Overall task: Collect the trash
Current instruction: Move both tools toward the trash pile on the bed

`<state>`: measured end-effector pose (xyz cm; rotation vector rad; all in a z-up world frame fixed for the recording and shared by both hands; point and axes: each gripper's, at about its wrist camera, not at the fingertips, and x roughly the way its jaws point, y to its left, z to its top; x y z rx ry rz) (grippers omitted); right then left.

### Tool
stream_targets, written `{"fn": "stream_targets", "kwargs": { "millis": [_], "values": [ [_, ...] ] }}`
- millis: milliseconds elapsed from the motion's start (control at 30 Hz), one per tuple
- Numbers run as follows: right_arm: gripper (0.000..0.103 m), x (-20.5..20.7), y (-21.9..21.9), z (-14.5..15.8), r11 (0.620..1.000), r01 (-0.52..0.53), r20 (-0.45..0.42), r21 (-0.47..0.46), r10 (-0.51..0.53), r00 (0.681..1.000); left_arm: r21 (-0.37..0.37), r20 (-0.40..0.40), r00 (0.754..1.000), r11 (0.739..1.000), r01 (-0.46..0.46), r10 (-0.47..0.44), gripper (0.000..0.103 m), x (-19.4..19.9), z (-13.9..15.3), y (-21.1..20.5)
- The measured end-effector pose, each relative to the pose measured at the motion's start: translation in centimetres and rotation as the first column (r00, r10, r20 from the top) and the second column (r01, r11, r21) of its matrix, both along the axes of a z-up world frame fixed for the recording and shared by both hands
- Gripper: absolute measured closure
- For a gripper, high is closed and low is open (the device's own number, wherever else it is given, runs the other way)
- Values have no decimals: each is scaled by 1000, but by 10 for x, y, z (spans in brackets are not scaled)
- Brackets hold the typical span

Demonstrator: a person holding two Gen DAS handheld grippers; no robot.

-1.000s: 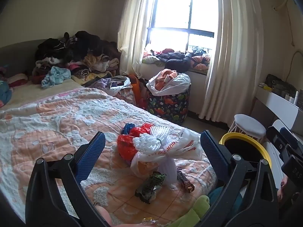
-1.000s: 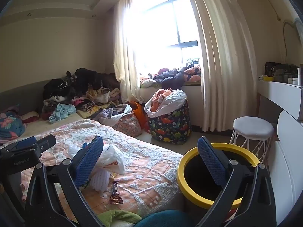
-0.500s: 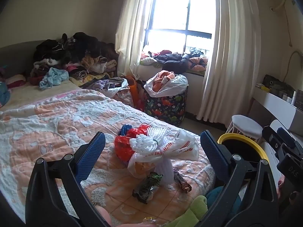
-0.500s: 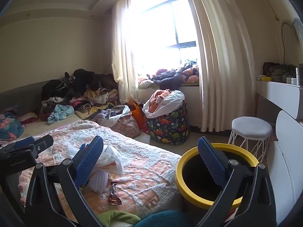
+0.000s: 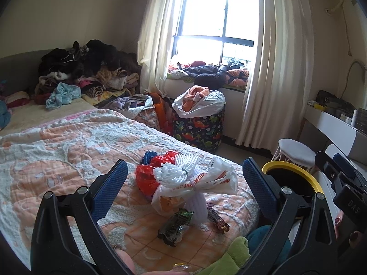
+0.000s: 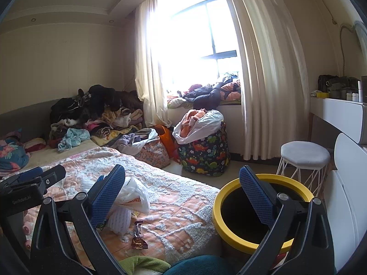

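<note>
The left gripper (image 5: 182, 183) is held wide apart with nothing between its blue ribbed pads (image 5: 110, 186), aimed at the trash heap on the near right end of the peach-and-white quilted bed cover (image 5: 57, 151). The right gripper (image 6: 182, 197) is likewise spread and empty, hanging between the bed edge and the yellow-rimmed black bin (image 6: 261, 210) on the floor to the right.

The heap is seen just beyond the left pads: a white crumpled plastic bag with red print (image 5: 206, 183), white foam fruit netting (image 5: 174, 171) on top, and a red plastic bag (image 5: 146, 176) touching at its left. All are judged light, soft and crushable; a pinch on a bunched fold is suggested, since smooth film may slip.

Nearer lie a dark green snack wrapper (image 5: 175, 224) and a slim brown bar wrapper (image 5: 218, 217). Both are thin, flat and crinkly. The bar wrapper's long axis is seen running near-right to far-left; a grip across its narrow width is judged best.
</note>
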<state>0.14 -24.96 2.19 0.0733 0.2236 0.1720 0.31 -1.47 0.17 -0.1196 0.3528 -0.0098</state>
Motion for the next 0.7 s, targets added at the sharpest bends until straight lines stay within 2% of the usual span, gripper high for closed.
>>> {"fn": "stream_targets", "kwargs": {
  "millis": [700],
  "values": [
    [6, 0, -1, 2, 1000, -1, -5, 4, 1, 1000, 0, 3, 1000, 1000, -1, 1, 11, 0, 0, -1]
  ]
}}
